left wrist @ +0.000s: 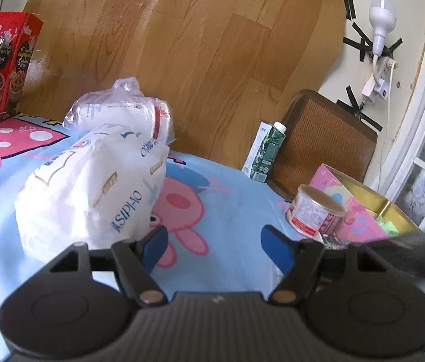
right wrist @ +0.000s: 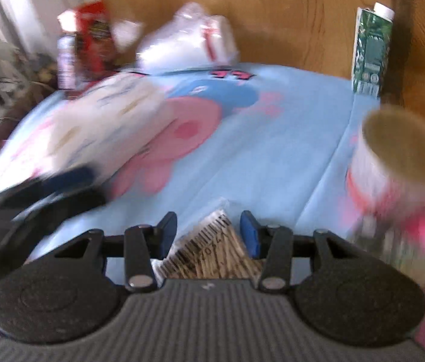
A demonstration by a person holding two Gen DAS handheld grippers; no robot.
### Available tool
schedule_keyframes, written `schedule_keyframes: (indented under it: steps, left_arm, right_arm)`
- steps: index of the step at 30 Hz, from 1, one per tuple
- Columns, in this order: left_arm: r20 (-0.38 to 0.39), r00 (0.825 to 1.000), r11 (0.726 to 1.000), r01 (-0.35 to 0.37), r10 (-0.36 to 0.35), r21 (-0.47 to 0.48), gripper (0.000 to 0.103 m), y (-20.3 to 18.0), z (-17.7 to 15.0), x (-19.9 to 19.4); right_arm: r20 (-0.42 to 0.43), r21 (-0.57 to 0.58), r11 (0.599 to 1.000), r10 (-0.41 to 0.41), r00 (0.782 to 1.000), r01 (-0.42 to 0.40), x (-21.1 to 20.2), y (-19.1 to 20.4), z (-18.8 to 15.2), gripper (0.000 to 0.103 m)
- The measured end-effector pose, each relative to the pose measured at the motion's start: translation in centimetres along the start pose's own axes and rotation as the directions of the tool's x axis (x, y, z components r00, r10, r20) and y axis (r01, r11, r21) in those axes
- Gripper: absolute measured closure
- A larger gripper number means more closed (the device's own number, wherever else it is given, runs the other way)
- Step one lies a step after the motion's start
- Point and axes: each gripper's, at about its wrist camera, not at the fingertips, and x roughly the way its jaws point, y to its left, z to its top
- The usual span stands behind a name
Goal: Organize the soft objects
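Note:
A white soft pack printed "ASIPHO" (left wrist: 92, 187) lies on the blue cartoon cloth (left wrist: 227, 211), with a clear-wrapped white pack (left wrist: 122, 111) behind it. My left gripper (left wrist: 214, 241) is open and empty, its left finger just beside the ASIPHO pack. In the blurred right wrist view the same packs show at left (right wrist: 101, 123) and at the back (right wrist: 188, 42). My right gripper (right wrist: 209, 229) stands around a clear packet of cotton swabs (right wrist: 212, 253) with a barcode; its jaws are close to the packet's sides.
A red cereal box (left wrist: 13, 66) stands far left. A green carton (left wrist: 265, 150), a tin can (left wrist: 315, 211) and a pink box with a gold inside (left wrist: 363, 208) stand at the right, by a woven chair back (left wrist: 318, 144). The can (right wrist: 399, 154) and carton (right wrist: 370, 48) also show in the right wrist view.

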Motion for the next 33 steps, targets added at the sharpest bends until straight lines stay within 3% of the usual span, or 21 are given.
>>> schedule_keyframes:
  steps: [3,5,6,10,15,23,33]
  left_arm:
    - [-0.019,1.000,1.000,0.008,-0.008,0.011,0.033,-0.2,0.0,0.2]
    - [-0.026,1.000,1.000,0.005,-0.004,0.018,0.033,-0.3,-0.1,0.2]
    - [-0.031,0.999,1.000,0.006,-0.006,0.021,0.033,-0.4,-0.1,0.3]
    - [-0.060,0.998,0.999,-0.004,0.007,0.053,0.029,-1.1,-0.3,0.6]
    - [-0.081,0.996,0.993,-0.018,0.028,0.116,0.029,-2.2,-0.6,0.8]
    - [-0.129,0.991,0.993,-0.020,0.036,0.120,0.026,-2.1,-0.5,2.0]
    - [-0.128,0.992,0.992,0.015,0.001,0.124,0.023,-2.1,-0.6,1.9]
  right_arm:
    - [0.185,-0.038,0.999,-0.016,0.983,0.024,-4.5,0.9,-3.6,0.047]
    - [0.314,-0.043,0.995,-0.074,0.947,0.093,-7.2,1.1,-6.3,0.032]
    - [0.354,-0.030,0.993,-0.093,0.931,0.110,-8.3,1.0,-7.6,0.031]
    - [0.373,0.011,0.992,-0.118,0.920,0.123,-9.1,0.2,-11.0,0.031]
    - [0.350,0.070,0.992,-0.120,0.929,0.102,-8.3,-0.8,-12.6,0.031]
    - [0.335,0.008,0.994,-0.102,0.937,0.106,-7.2,0.0,-13.0,0.031]
    - [0.335,-0.009,0.995,-0.091,0.938,0.099,-7.0,0.0,-13.2,0.031]
